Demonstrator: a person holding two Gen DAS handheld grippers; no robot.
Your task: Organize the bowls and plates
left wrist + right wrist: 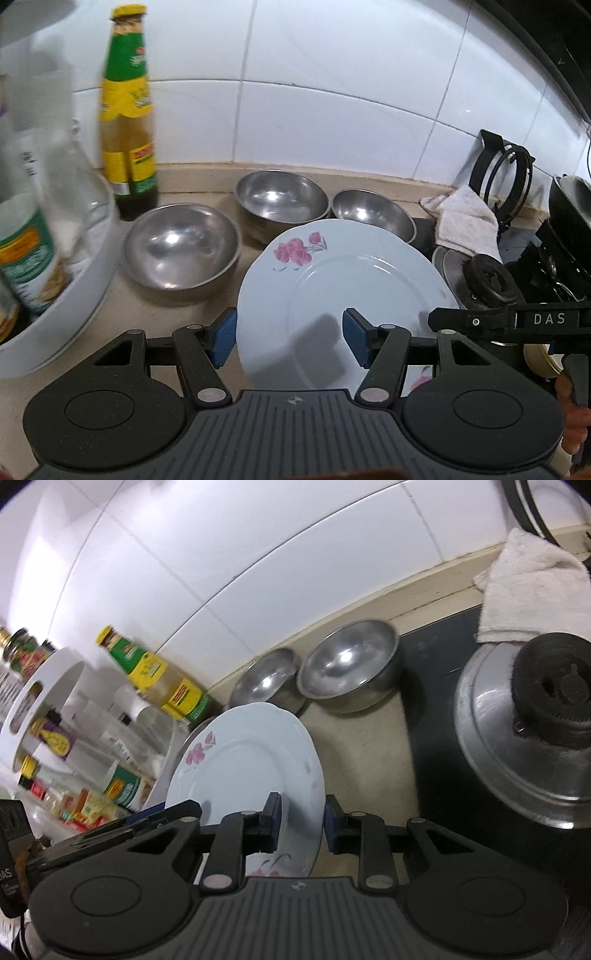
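Observation:
A white plate [351, 273] with pink flowers hangs tilted above the counter, held from both sides. My left gripper [290, 339] is shut on its left rim, one blue pad at the rim's edge and the other on the plate's face. My right gripper [303, 823] is shut on the right rim of the plate [251, 760]; its black body [517, 321] shows at the right of the left wrist view. Three steel bowls stand empty behind the plate: a near left one [181, 247], a middle one [282, 199] and a right one [373, 210].
A green and yellow sauce bottle [127, 110] stands by the tiled wall. A white round rack [74, 295] of bottles and jars fills the left. To the right lie a white cloth [465, 221] and a gas burner [517, 738] on the black hob.

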